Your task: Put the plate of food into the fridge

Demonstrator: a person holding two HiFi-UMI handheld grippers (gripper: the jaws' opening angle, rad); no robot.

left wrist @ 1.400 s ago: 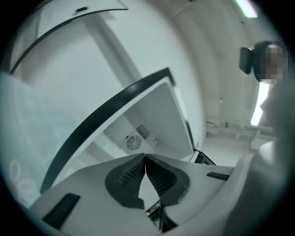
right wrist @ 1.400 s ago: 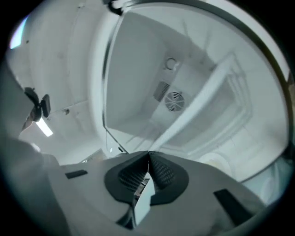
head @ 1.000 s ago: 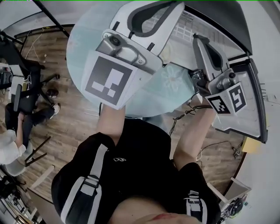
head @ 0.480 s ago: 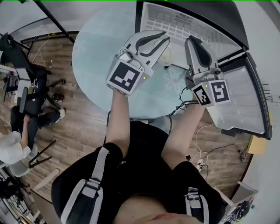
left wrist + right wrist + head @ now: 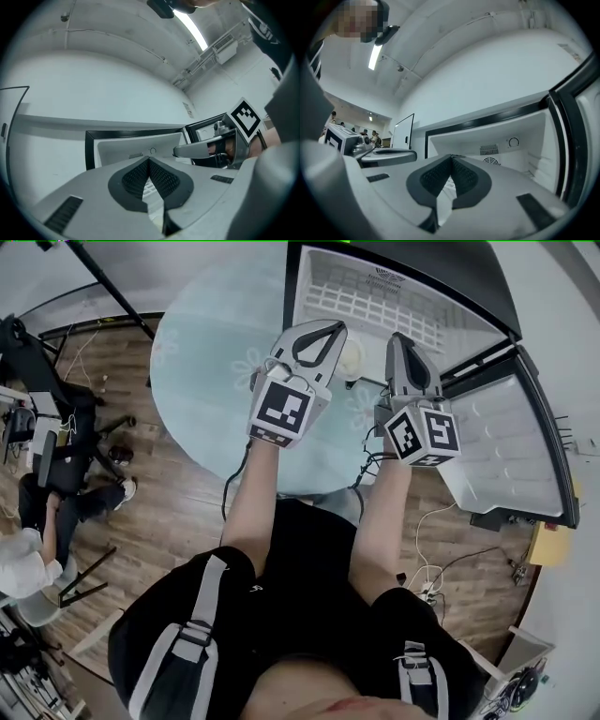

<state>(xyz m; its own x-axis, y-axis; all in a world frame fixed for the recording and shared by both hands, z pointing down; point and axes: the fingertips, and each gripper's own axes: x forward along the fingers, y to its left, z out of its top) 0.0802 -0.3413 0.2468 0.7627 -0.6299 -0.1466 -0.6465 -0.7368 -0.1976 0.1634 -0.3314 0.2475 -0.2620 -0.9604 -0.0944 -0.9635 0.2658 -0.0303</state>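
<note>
The small fridge stands open at the top of the head view, its white inside bare, its door swung out to the right. A pale round dish sits on the glass table just before the fridge, partly hidden between my two grippers. My left gripper hovers over the table left of the dish; its jaws are closing, the tips meet and nothing is between them. My right gripper is shut and empty beside it, pointing into the fridge.
The round pale-blue glass table fills the space before the fridge. A dark stand and chair and a seated person are at the far left on the wooden floor. Cables trail below the fridge door.
Both grippers have moved away from the head camera, down towards the table and the fridge mouth. The left jaws stood open half a second ago and are now together.
</note>
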